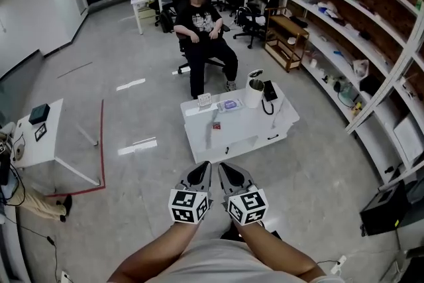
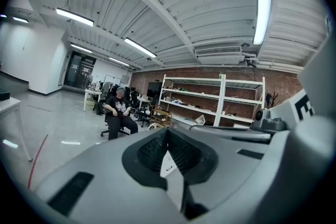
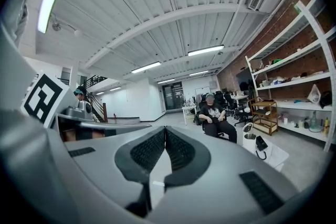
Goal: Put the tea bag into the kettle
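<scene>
The left tool (image 1: 204,170) and the right tool (image 1: 225,171) are held side by side close in front of the person's body, tips pointing forward, each with its marker cube toward the person. In the left gripper view the ribbed pads (image 2: 153,150) are pressed together at the tips with nothing between them. The right gripper view shows the same: pads (image 3: 148,150) closed on each other, nothing pinched.

Both tools are well apart from the low white table (image 1: 233,132), which stands on the grey floor ahead. The white kettle (image 1: 254,93) stands upright near the table's far right corner with its lid tipped open, just beside a black base (image 1: 269,91) with a cord. A small box (image 1: 204,100), a blue packet (image 1: 230,104) and a small reddish item (image 1: 216,124) also lie on the table; which of them is the tea bag I cannot tell at this size.

Beyond the table a person in black (image 1: 203,26) sits on an office chair. White shelves (image 1: 344,43) line the brick wall on the right.
</scene>
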`<state>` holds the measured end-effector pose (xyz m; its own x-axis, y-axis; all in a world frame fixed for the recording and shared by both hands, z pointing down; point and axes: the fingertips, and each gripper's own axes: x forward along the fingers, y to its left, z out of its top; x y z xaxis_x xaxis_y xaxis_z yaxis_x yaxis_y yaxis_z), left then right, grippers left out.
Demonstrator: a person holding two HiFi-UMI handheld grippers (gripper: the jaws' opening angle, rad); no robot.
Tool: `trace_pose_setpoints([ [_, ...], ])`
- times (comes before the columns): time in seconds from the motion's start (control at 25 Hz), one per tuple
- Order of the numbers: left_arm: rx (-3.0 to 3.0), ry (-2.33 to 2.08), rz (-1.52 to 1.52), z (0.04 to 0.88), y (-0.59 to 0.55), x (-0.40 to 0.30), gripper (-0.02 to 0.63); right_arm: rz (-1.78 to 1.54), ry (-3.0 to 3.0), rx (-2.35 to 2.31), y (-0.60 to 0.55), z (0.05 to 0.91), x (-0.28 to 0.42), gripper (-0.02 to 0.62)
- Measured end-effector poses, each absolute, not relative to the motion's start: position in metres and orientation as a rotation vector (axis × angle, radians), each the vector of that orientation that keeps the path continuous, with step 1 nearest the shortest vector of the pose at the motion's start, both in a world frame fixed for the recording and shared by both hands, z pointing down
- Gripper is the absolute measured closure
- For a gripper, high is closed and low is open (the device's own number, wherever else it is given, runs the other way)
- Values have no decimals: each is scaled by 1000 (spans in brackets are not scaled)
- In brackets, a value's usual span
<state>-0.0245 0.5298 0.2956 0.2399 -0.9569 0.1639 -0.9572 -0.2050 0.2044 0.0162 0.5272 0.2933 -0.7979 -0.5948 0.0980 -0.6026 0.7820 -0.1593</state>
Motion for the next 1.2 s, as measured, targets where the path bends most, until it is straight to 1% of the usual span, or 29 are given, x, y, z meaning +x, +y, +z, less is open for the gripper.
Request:
trace_pose_setpoints([
  [0.4, 2157, -1872, -29, 299, 433, -4, 598, 286, -2941, 854, 426, 294, 38, 586],
  [0.76, 2101, -1940, -42, 300, 375, 10, 598, 317, -2956, 753, 367, 302, 50, 586],
  [1.2, 2072, -1934, -20, 313, 324, -4, 598, 354, -2946, 748, 316, 311, 40, 586],
])
